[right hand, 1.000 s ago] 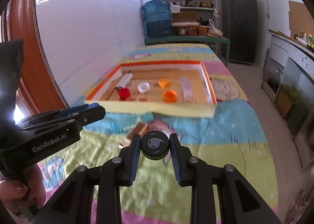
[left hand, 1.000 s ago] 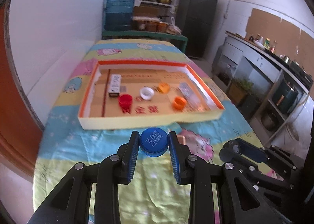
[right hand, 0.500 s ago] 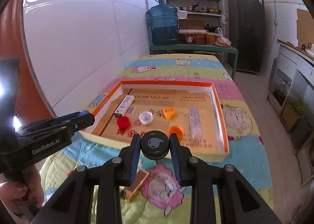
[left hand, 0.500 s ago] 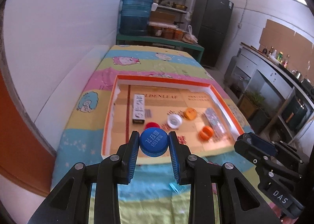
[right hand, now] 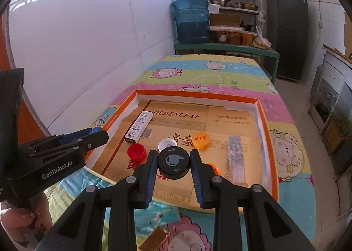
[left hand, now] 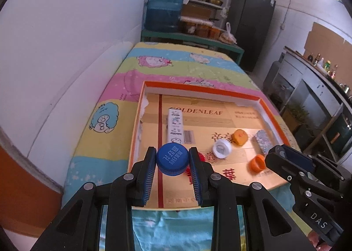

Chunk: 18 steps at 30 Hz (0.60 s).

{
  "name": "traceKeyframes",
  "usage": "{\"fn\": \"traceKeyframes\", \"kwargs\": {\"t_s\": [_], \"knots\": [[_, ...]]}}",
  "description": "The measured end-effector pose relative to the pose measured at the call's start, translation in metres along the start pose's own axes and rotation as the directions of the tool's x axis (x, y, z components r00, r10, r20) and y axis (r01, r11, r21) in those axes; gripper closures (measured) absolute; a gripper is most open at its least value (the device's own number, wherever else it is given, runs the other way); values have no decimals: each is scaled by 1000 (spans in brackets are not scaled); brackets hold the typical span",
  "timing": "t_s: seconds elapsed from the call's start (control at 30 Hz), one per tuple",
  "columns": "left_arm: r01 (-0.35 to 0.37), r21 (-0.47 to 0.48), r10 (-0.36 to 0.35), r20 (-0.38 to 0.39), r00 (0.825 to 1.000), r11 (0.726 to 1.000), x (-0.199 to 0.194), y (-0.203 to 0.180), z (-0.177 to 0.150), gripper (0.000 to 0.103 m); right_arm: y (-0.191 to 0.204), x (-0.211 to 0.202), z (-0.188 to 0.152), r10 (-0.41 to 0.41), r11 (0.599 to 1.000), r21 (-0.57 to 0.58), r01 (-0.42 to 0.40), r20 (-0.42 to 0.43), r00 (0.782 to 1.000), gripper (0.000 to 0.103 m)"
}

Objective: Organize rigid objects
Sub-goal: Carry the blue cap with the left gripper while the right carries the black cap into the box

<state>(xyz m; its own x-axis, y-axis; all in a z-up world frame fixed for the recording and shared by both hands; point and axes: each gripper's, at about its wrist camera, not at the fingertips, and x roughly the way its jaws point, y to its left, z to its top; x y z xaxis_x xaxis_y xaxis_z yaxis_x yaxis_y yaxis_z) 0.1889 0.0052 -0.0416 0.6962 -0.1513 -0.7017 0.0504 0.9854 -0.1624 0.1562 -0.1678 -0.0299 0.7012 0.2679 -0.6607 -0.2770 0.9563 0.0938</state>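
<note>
Both grippers have advanced from the near end of the table to the near wall of the shallow orange-rimmed cardboard tray, which a second ago lay well ahead of them and now fills the lower half of both views. The left gripper is clamped on a blue bottle cap and hangs over the tray's near left part, above a red cap; the right gripper is clamped on a black cap and hangs over the tray's near middle, just in front of a white cap. Neither grip has altered during the approach, so the likely reading is that two more caps are about to join the sorted pieces, with the release not yet begun. Already inside the tray are a long white carton toward its left wall, a yellow-orange cap at its centre, an orange ring cap near its front, and a silvery wrapped bar along its right wall. A small golden-brown block lies outside the tray on the near side (presumably awaiting its turn). The tray sits on a table under a striped cartoon-print cloth; beyond the tray's far end stand a blue water jug, kitchen shelves and a dark refrigerator.
</note>
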Motion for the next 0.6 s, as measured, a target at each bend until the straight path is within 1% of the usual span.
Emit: {"fn": "traceKeyframes", "kwargs": {"t_s": [0.2,0.33,0.6], "knots": [[-14,-8,13,-46,999,1000,23,4,-2,72,-3,25,-1,11,1000,5,-11,-59,998,73],[-23,-4,22,-73,997,1000,35,5,-5,72,-4,38,-2,3,1000,1,-3,-89,996,73],[-34,-8,33,-96,995,999,49,6,-7,72,-4,55,-3,-4,1000,-7,3,-131,991,73]]}}
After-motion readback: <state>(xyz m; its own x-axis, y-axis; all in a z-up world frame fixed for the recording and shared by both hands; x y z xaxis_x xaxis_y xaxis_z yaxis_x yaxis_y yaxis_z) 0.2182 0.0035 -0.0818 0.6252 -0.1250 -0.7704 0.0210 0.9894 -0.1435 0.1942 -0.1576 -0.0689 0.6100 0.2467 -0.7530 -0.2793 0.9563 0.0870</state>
